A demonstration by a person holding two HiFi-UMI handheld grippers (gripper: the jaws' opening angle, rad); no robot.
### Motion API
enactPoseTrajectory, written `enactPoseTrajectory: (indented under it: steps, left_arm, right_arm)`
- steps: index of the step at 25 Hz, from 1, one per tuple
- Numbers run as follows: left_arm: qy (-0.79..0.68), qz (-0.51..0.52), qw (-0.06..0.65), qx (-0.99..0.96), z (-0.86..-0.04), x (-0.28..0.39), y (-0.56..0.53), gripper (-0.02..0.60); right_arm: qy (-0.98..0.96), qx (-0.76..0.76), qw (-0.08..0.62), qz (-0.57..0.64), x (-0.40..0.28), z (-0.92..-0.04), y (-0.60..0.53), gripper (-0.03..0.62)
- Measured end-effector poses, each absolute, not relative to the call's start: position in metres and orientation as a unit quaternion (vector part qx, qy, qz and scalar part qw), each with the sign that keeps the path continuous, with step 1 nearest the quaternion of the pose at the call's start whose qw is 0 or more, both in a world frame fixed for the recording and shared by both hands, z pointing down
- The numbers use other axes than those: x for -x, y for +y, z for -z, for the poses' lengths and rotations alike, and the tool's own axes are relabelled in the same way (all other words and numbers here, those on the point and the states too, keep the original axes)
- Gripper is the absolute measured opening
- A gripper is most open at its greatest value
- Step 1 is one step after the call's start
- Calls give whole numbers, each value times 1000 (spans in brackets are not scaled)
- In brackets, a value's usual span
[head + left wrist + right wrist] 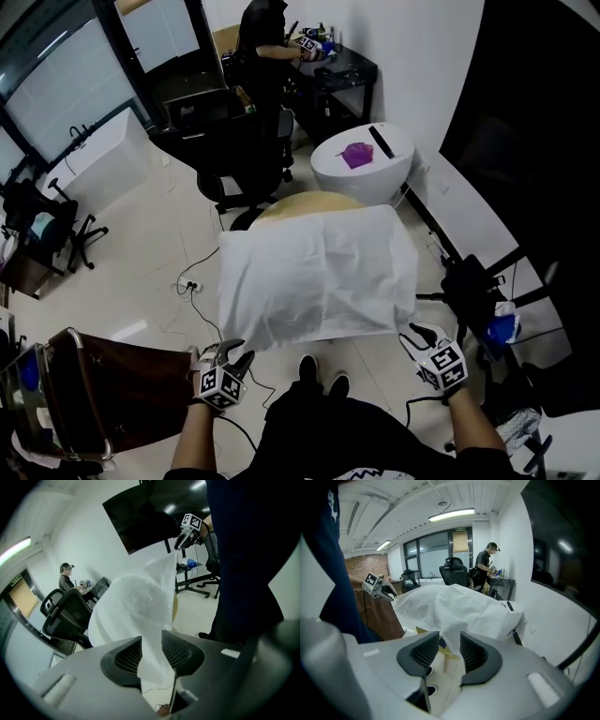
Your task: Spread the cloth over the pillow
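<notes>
In the head view a white cloth (pixel 314 277) lies spread over the pillow, which is hidden beneath it, on a round wooden table (pixel 309 201). The cloth's near edge hangs toward me. My left gripper (pixel 232 353) sits at the cloth's near left corner. Its jaws stand apart and the corner (pixel 140 606) hangs loose between them in the left gripper view (pixel 151 641). My right gripper (pixel 418 331) is at the near right corner. It is also open, and the cloth (pixel 454 604) drapes between its pads (pixel 450 641) without being pinched. Each gripper shows in the other's view: the right (pixel 188 530) and the left (pixel 383 590).
Behind the table stands a white pod-shaped stand (pixel 361 161) with a purple object and a black bar on it. A black office chair (pixel 246 159) and a person at a desk (pixel 267 37) are farther back. A brown cabinet (pixel 122 384) is at my left, a black stand (pixel 473 291) at my right, and cables lie on the floor.
</notes>
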State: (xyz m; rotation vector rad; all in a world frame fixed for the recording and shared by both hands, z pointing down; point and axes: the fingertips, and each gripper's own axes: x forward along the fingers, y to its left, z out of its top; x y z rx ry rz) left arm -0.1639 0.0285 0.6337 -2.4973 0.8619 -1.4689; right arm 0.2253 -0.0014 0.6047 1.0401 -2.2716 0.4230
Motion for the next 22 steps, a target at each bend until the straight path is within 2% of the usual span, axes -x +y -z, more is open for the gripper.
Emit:
enactPoseTrajectory:
  steps: [10, 22]
  left_arm:
    - [222, 393, 199, 870, -534, 84, -72, 123]
    - [58, 345, 288, 892, -509, -24, -116, 123]
  right_arm:
    - [-821, -471, 269, -177, -239, -582, -13, 152]
    - [-758, -565, 214, -247, -283, -598, -25, 152]
